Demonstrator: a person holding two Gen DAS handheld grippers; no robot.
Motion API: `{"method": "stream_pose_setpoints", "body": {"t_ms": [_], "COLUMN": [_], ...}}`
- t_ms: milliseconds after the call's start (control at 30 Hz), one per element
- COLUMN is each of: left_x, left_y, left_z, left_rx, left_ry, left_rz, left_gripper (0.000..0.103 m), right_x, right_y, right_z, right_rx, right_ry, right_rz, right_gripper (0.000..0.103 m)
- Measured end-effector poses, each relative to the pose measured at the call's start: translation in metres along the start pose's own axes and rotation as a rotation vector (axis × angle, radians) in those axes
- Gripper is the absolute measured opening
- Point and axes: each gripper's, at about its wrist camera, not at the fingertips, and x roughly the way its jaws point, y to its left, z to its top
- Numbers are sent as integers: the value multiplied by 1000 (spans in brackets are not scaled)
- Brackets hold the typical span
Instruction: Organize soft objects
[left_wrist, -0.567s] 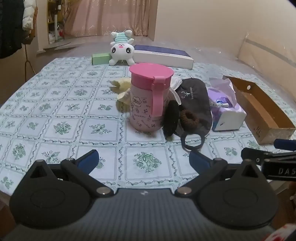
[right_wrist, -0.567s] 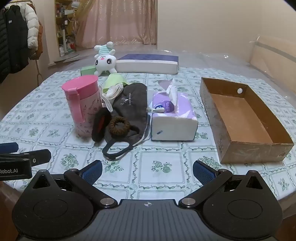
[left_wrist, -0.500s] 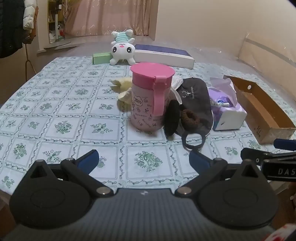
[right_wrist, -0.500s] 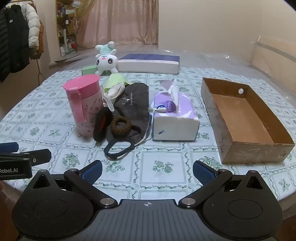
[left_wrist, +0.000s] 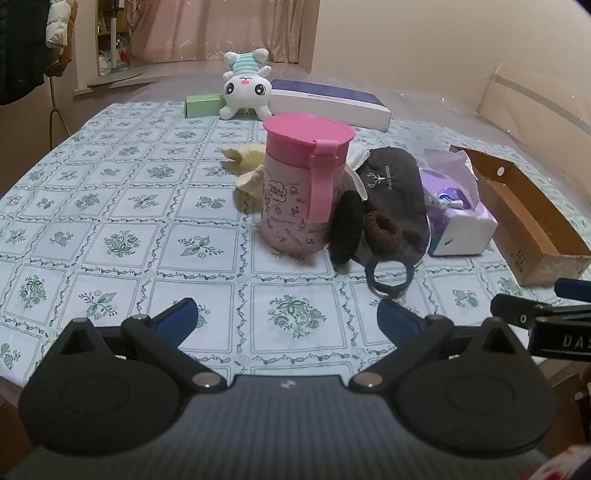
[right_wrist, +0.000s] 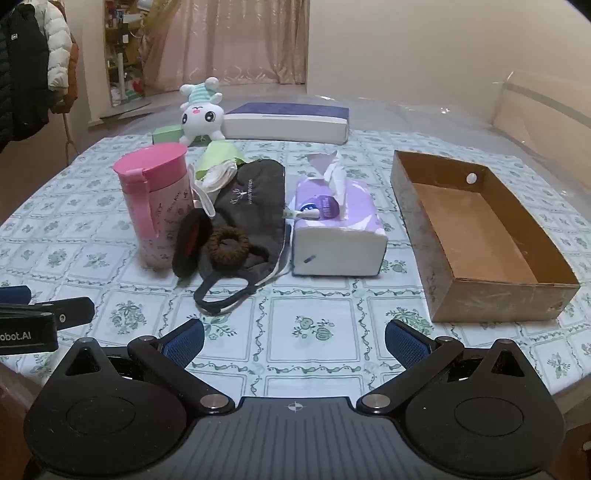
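Hovering at the table's near edge, your left gripper (left_wrist: 286, 319) and right gripper (right_wrist: 294, 341) gape wide, both empty. The eye mask (right_wrist: 255, 206) lies mid-table, long axis running away from you, ahead-left of the right gripper, which looks nearer.

Pink jug (right_wrist: 150, 202), tissue pack (right_wrist: 337, 232), boxed book (right_wrist: 287, 123).

Glossy pink plastic cup (right_wrist: 153, 206), matt cardboard box (right_wrist: 480, 236), fuzzy brown scrunchie (right_wrist: 227, 246)
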Motion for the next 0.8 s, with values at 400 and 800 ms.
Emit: {"method": "stream_pose_setpoints", "body": {"t_ms": [400,800], "left_x": [-1,-1], "left_y": [3,2], "left_z": [0,-1], "left_rx": [-15,-8], "left_ry": [-9,-9], "left_rz": [4,7], "left_gripper": [103,103], "right_x": [0,3], "right_y": [4,2], "right_z": [-3,-4], "right_rx": [-4,13], "right_ry": [9,13], "right_rz": [0,0], "right_gripper": [103,103]}}
